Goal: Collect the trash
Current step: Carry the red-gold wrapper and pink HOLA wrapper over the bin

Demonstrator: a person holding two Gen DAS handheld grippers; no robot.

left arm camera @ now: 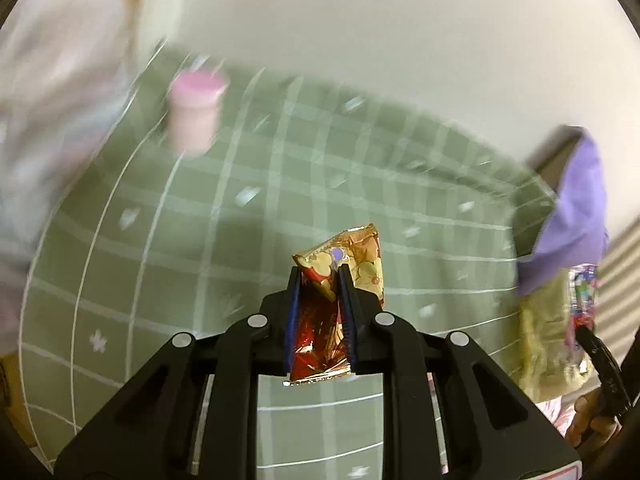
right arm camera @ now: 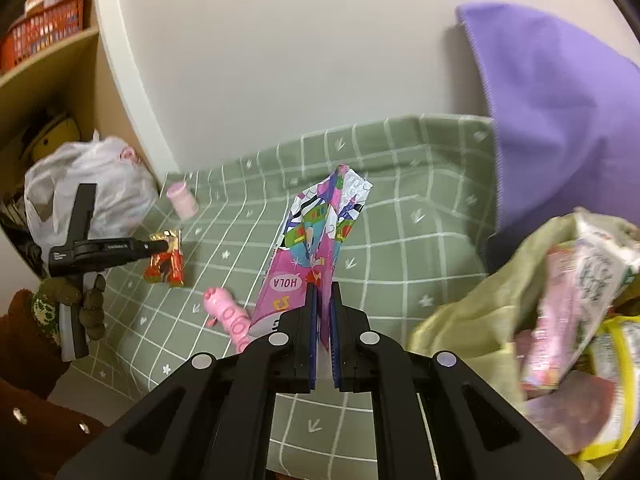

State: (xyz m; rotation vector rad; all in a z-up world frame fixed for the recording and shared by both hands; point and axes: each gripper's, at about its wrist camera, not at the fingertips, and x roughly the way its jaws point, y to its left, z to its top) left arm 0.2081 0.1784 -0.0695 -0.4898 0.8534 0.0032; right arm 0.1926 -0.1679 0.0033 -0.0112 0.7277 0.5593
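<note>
Red-gold wrapper (left arm camera: 338,308) is glossy metallic foil, crinkled; pink printed wrapper (right arm camera: 316,248) is shiny plastic film, creased. Green checked tablecloth (right arm camera: 400,240) is matt woven cloth, purple cloth (right arm camera: 552,120) matt and soft with a stitched edge, white bag (right arm camera: 88,184) thin, crumpled, semi-gloss plastic. Pink bottle (right arm camera: 182,200) smooth matt plastic; gripper fingers (right arm camera: 304,332) matt black plastic with blue ribbed pads.

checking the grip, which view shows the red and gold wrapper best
The left wrist view: the red and gold wrapper fills the centre, sharp, pinched between the jaws. The right wrist view shows it small, at the left, partly hidden.
</note>
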